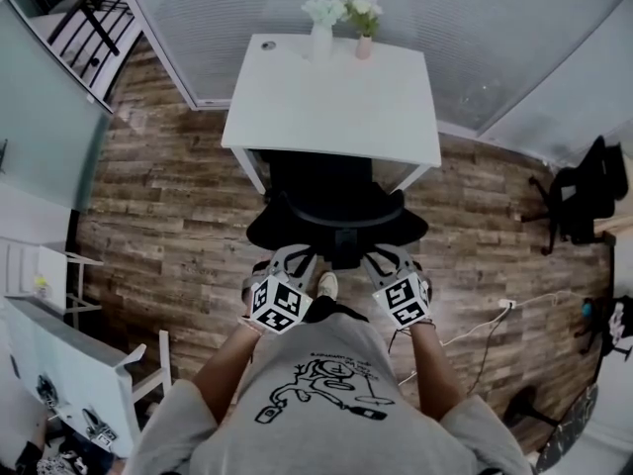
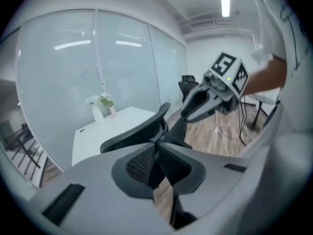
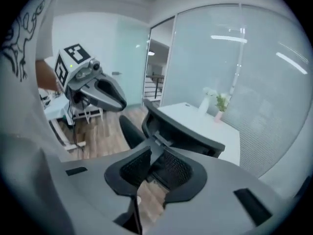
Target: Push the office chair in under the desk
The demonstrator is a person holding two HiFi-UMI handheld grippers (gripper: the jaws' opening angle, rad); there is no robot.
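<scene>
The office chair stands with its seat partly under the near edge of the white surface, its back toward the person. The left gripper has its fingers closing, nearly pressed together on the back's rim. The right gripper is closing too, its fingers wider apart with the rim between them. At the surface's far edge a white vase holds white flowers. Just beside it, a small pink vase holds a green sprig.

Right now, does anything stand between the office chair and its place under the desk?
Nothing visible does. The office chair is already partly under the desk; the two vases stand on top, at its far edge.
</scene>
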